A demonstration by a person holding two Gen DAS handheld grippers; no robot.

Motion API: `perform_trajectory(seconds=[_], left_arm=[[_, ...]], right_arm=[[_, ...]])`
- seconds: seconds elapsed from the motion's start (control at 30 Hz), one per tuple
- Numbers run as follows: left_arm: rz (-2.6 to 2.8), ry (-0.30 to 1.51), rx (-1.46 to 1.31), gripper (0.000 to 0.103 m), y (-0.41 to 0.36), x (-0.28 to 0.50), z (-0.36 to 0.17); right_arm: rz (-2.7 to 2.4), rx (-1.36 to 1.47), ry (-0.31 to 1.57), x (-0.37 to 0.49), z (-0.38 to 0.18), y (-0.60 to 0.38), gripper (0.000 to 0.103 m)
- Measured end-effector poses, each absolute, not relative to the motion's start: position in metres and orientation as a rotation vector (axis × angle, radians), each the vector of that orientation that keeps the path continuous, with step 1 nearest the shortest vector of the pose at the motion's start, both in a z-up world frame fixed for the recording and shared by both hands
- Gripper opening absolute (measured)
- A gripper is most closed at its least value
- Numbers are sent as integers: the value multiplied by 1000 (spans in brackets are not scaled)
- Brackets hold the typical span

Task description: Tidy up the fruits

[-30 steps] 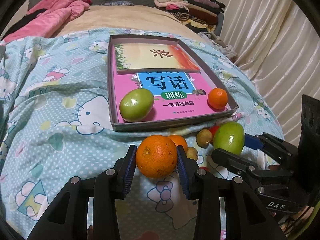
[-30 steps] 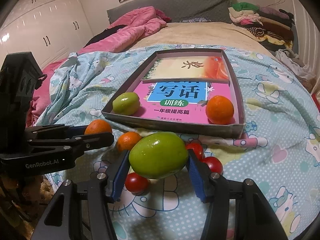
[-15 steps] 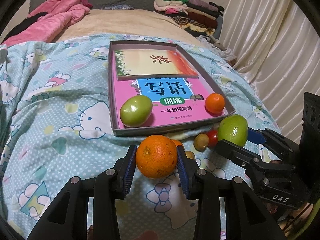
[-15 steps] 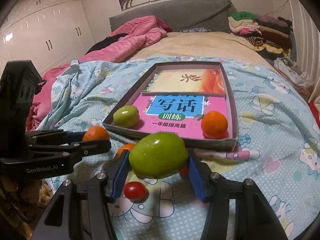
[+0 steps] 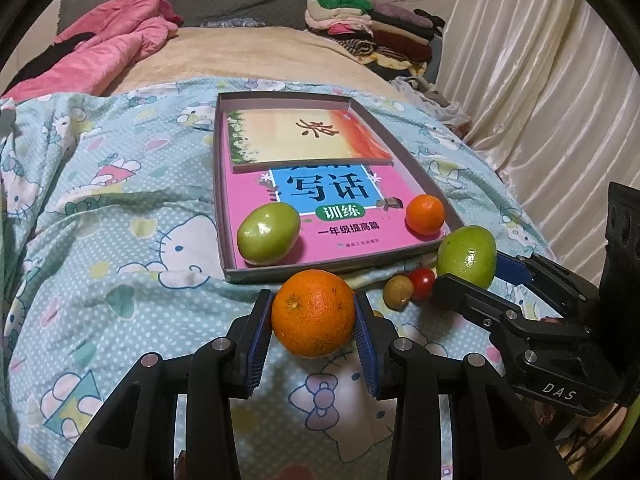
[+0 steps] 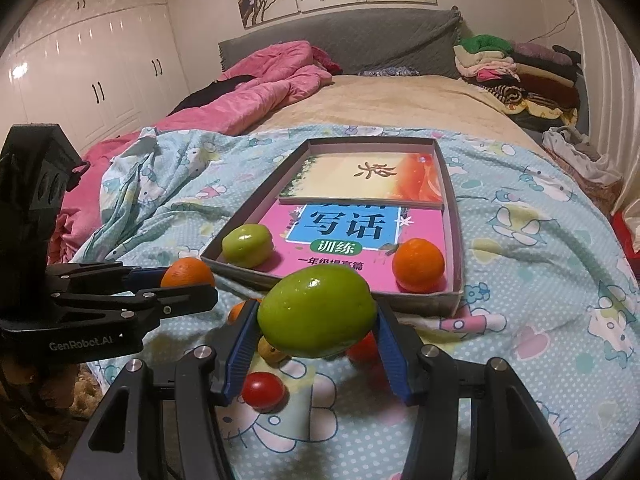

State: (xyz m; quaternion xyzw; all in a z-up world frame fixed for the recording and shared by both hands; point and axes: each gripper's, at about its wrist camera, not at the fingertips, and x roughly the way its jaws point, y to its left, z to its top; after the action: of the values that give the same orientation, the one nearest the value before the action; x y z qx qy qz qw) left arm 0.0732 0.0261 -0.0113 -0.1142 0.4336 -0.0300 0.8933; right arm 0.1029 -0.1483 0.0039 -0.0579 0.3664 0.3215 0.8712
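Note:
My left gripper (image 5: 314, 316) is shut on a large orange (image 5: 313, 313), held above the bedspread just in front of the grey box tray (image 5: 320, 273). My right gripper (image 6: 316, 322) is shut on a green fruit (image 6: 316, 312), also raised in front of the tray (image 6: 457, 240). The held orange also shows in the right wrist view (image 6: 187, 273), and the held green fruit in the left wrist view (image 5: 466, 256). In the tray lie another green fruit (image 5: 268, 233) at the near left and a small orange (image 5: 425, 214) at the near right.
Loose on the bedspread below the grippers lie cherry tomatoes (image 6: 262, 390), a small yellowish fruit (image 5: 398, 291) and a small orange (image 6: 237, 312). Two books (image 5: 308, 140) line the tray. A pink quilt (image 6: 256, 92) lies far left, folded clothes (image 6: 516, 68) far right, curtains (image 5: 540, 80) to the right.
Both grippers have risen and pulled back from the bedspread with their fruit still held. The tray and loose fruit look smaller and lower in both views.

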Motion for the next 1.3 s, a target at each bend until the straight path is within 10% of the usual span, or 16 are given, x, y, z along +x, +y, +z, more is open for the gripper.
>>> perform_trajectory(seconds=[1.3], left_arm=[[-92,892,-190,40,-3,119,-5]], right_arm=[[619,-41,671,148,29,-169,56]])
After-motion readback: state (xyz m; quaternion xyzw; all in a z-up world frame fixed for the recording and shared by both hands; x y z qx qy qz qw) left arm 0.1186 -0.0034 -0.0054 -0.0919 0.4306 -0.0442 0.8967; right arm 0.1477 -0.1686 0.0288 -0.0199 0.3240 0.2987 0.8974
